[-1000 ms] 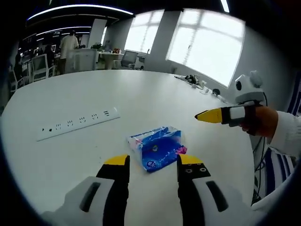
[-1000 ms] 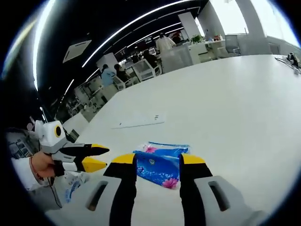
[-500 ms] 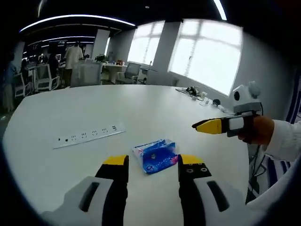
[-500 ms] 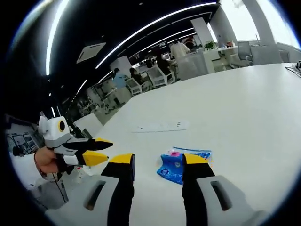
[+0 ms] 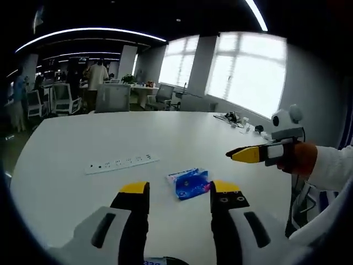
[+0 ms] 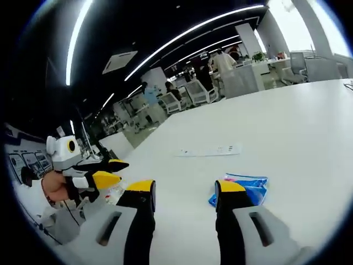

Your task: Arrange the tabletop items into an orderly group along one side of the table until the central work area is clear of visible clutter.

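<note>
Both tools have drawn back from the blue tissue pack [image 5: 190,183], which now lies farther off, untouched, out in the middle of the bench [image 5: 66,187]. The left tool [image 5: 177,193] and right tool [image 6: 185,190] stand wide and empty. The white power strip [image 5: 121,163] lies just beyond it, also uncleared. Small clutter, perhaps cables [image 5: 237,118], sits at the far edge.
</note>
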Demonstrator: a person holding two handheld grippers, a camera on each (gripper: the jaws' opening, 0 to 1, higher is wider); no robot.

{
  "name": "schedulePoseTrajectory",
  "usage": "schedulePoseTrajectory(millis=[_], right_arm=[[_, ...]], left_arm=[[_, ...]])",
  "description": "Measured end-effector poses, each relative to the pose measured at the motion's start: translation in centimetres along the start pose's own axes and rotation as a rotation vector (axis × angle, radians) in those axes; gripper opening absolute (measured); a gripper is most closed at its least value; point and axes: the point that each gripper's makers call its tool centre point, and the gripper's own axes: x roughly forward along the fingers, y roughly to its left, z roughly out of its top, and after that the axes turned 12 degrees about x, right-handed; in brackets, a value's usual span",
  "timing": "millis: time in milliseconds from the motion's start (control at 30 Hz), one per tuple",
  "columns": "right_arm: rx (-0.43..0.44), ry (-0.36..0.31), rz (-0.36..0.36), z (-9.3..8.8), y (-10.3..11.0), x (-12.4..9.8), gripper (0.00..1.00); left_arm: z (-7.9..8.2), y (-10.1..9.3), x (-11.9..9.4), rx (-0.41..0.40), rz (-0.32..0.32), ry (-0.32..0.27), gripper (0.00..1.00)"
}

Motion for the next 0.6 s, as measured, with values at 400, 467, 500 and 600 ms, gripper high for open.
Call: schedulePoseTrajectory(millis=[400, 467, 500, 600], right_arm=[[-0.030, 0.012, 0.046, -1.0, 2.3, -0.9, 0.49], [-0.034, 0.021, 0.052, -1.3, 2.6, -1.0, 0.49], [-0.039, 0.025, 0.057, -1.6, 2.9, -1.1, 0.50], [-0.041, 0.035, 0.070, -2.1, 3.4, -1.1, 0.52]], left_arm=[[-1.3, 0.8, -5.3, -0.024, 0.079, -0.014, 0.46], [-1.6, 0.8, -6.0, -0.026, 0.088, -0.011, 0.46], [-1.8, 0.9, -6.6, -0.028, 0.098, -0.011, 0.46], [-2.3, 1.0, -7.8, -0.039, 0.114, -0.010, 0.47]])
